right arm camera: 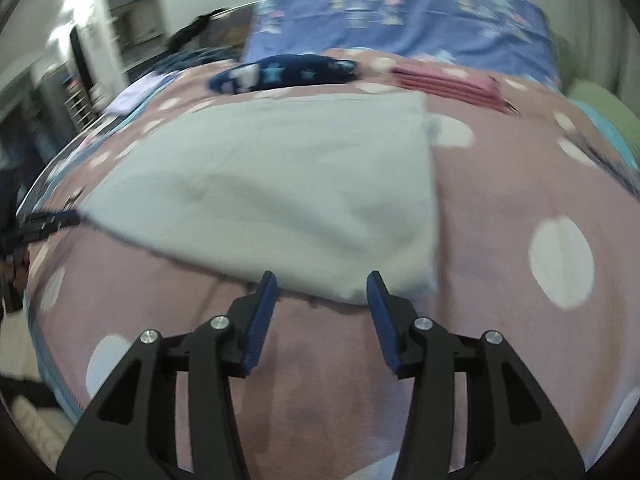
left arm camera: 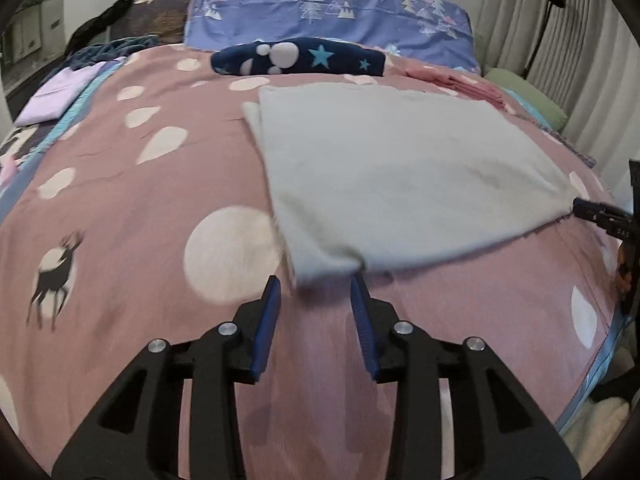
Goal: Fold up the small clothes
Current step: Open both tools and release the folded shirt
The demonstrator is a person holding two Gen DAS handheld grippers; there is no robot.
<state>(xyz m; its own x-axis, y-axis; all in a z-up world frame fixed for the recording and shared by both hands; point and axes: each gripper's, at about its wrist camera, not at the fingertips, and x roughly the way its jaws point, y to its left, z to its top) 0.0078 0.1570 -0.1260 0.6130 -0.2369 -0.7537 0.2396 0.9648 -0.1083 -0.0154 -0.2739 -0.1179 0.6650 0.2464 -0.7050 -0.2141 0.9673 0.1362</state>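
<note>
Bed [left arm camera: 132,216], pink dotted cover; pillow [left arm camera: 328,12] at top | pale cloth [left arm camera: 400,176] flat mid-frame, long axis left-right | left gripper [left arm camera: 316,286] released, empty, at lower-left corner | right gripper [right arm camera: 322,280] released, empty, at lower-right corner | each equally near.

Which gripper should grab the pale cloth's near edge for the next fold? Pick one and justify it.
Nearly even, slightly the right gripper: its open jaws straddle the pale cloth's near edge, while the left gripper, also open, sits at just a corner.
</note>
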